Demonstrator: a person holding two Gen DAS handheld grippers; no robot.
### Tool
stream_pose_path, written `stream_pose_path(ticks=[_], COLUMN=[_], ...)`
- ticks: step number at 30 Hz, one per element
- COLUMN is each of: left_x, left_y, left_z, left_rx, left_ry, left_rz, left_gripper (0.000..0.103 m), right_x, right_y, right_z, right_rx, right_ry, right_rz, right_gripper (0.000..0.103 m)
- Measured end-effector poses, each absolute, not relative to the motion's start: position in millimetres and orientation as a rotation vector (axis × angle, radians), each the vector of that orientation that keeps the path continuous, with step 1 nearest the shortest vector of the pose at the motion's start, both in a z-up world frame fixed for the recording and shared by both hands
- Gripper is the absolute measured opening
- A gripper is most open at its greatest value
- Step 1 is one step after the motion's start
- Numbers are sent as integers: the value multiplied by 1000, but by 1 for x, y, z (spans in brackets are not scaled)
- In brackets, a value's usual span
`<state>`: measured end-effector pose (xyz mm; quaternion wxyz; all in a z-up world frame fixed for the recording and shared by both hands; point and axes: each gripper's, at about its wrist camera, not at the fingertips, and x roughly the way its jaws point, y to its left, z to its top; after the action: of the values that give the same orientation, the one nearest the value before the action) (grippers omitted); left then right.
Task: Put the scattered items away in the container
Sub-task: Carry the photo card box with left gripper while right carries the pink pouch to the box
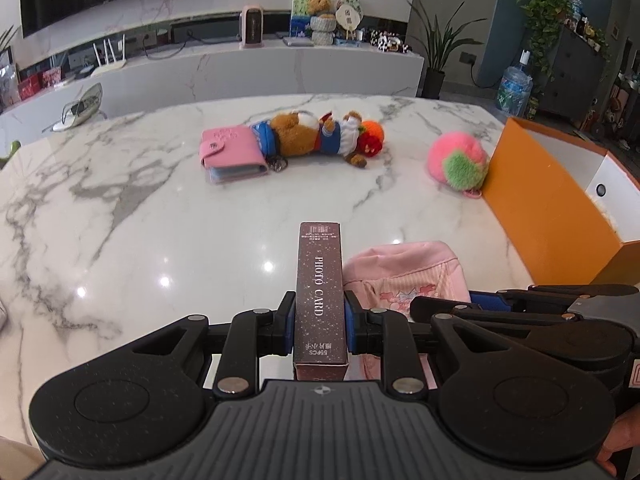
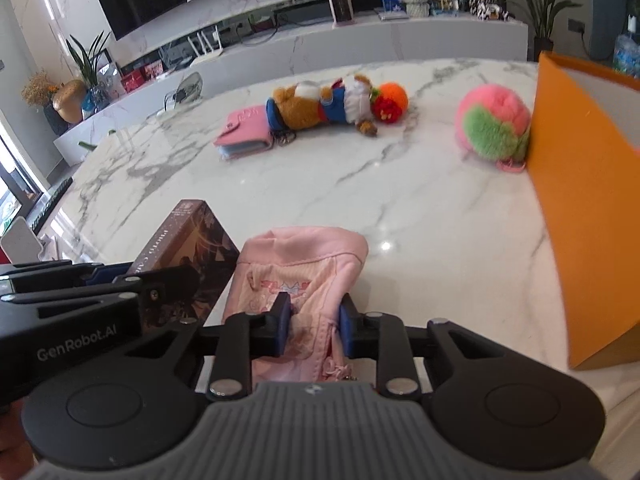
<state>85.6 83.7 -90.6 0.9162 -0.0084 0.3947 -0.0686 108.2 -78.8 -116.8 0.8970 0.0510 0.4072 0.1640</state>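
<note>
1. While both hands hover low over the marble surface (image 1: 160, 208), the left claw (image 1: 319, 326) is clamped tight on a brown photo card box (image 1: 319, 280), its blue pads pressing the two narrow sides.
2. Beside it, the right claw (image 2: 314, 326) has its pads against a pink pouch (image 2: 304, 276), pinching the soft fabric near its closer end.
3. For a clean lift I would say the pouch needs a firm bite, since loose cloth may sag or slip out; raise both straight up before swinging toward the orange container (image 2: 588, 208) on the right.
4. The box's long axis runs straight away from the left claw, in line with its fingers, printed spine up.
5. The pouch lies lengthwise the same way, its rounded end pointing toward the far toys.
</note>
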Motion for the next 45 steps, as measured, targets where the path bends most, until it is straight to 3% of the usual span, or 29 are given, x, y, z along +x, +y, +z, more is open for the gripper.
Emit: stream_pose_path(ticks=[25, 45], left_x=[69, 119], left_y=[-21, -148], left_z=[12, -2], left_rx=[114, 214], left_ry=[516, 498], left_rz=[-307, -507], left_gripper=[26, 27], right_x=[72, 99], right_y=[-183, -325], right_z=[-15, -9], right_rx=[244, 315], right_ry=[484, 444], right_rz=[213, -71], right_gripper=[27, 27])
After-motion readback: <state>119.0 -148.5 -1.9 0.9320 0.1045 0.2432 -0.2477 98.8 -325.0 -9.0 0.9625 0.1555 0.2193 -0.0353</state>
